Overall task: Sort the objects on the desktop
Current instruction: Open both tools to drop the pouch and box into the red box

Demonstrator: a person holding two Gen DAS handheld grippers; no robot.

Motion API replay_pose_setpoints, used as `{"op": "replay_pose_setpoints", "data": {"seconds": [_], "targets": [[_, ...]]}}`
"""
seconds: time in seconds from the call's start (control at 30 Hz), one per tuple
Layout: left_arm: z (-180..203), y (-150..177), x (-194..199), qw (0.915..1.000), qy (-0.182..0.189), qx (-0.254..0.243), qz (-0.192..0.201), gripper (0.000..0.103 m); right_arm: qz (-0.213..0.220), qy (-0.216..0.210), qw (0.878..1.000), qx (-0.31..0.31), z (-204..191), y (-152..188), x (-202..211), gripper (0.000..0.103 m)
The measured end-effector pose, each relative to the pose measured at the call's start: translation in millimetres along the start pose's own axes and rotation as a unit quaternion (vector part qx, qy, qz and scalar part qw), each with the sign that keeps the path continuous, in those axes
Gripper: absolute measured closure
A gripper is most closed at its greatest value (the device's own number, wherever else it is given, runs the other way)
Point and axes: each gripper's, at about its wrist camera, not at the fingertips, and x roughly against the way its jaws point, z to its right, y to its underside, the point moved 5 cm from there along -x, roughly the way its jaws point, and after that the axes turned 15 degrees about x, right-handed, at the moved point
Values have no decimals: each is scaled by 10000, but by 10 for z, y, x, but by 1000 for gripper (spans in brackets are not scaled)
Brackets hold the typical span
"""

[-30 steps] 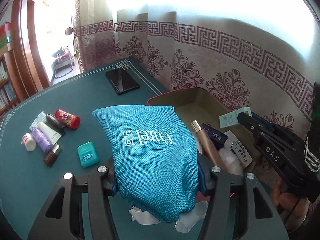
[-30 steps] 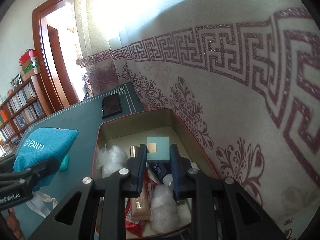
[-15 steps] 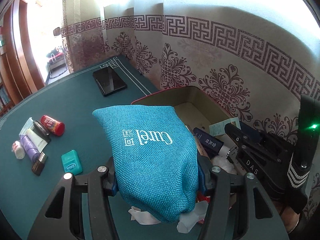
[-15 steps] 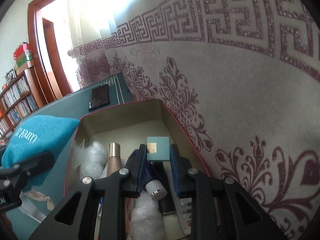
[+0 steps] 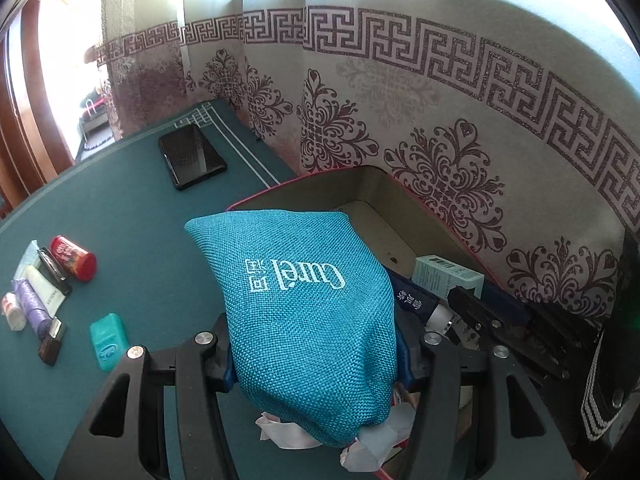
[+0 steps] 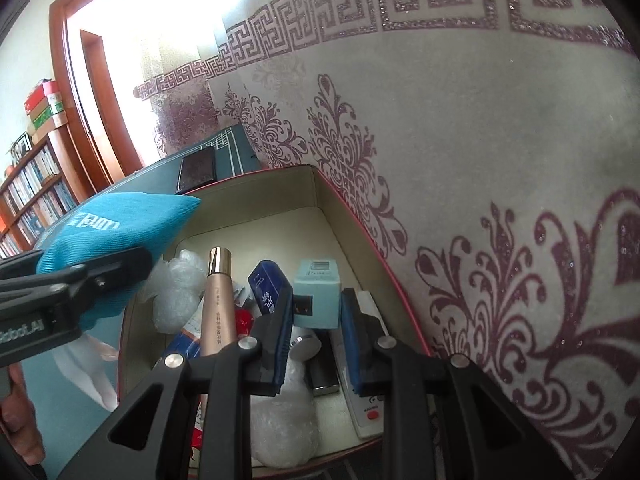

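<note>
My left gripper (image 5: pixel 314 360) is shut on a teal woven pouch (image 5: pixel 304 300) printed "Curel", held above the near left corner of the red-rimmed storage box (image 5: pixel 320 188). White tissue hangs from under the pouch. In the right wrist view the pouch (image 6: pixel 120 224) overhangs the storage box's left wall. My right gripper (image 6: pixel 316 320) is shut on a small light-blue carton (image 6: pixel 318 296), low inside the storage box (image 6: pixel 312 184) above a dark blue tube (image 6: pixel 266 284). The left wrist view shows the same carton (image 5: pixel 444 276) at the right gripper's tips.
The storage box also holds a rose-gold tube (image 6: pixel 218 296), bubble wrap (image 6: pixel 180 288) and a white remote (image 6: pixel 368 408). On the green table lie a black phone (image 5: pixel 192 156), a red can (image 5: pixel 74 258), several small tubes (image 5: pixel 32 304) and a teal floss case (image 5: pixel 107 340). A patterned curtain (image 5: pixel 440 120) hangs behind.
The left gripper has carried the pouch rightward, closer over the storage box. The right gripper has sunk with the light-blue carton, deeper among the box's contents.
</note>
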Motion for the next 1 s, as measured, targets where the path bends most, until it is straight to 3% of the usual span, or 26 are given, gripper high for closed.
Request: {"op": "replay_pose_setpoints", "data": {"seconds": [0.37,0.43,0.5,0.57,0.73,0.87,1.0], "targets": [[37,-109,-271,9984,292,380,-306,41,-42,-9,10000,-14,-32,36,-10,73],[13,-88,-315,9972,320,493,-453,40,-26,-22,10000,-33,-31,39,8,69],[-17,-67,-320,9964,340,582,-519,39,26,13,10000,-55,-30,32,31,51],[-29,-57,-294,9958,413,624,-534,39,88,49,9999,-71,-30,25,67,43],[-76,-47,-170,9942,550,760,-522,38,139,47,9999,-70,-70,4,117,42],[-133,-79,6,9932,647,905,-340,28,207,51,9997,-96,-110,-14,176,37],[-206,-99,189,9928,676,968,-178,28,305,85,9994,-124,-154,-33,277,34]]}}
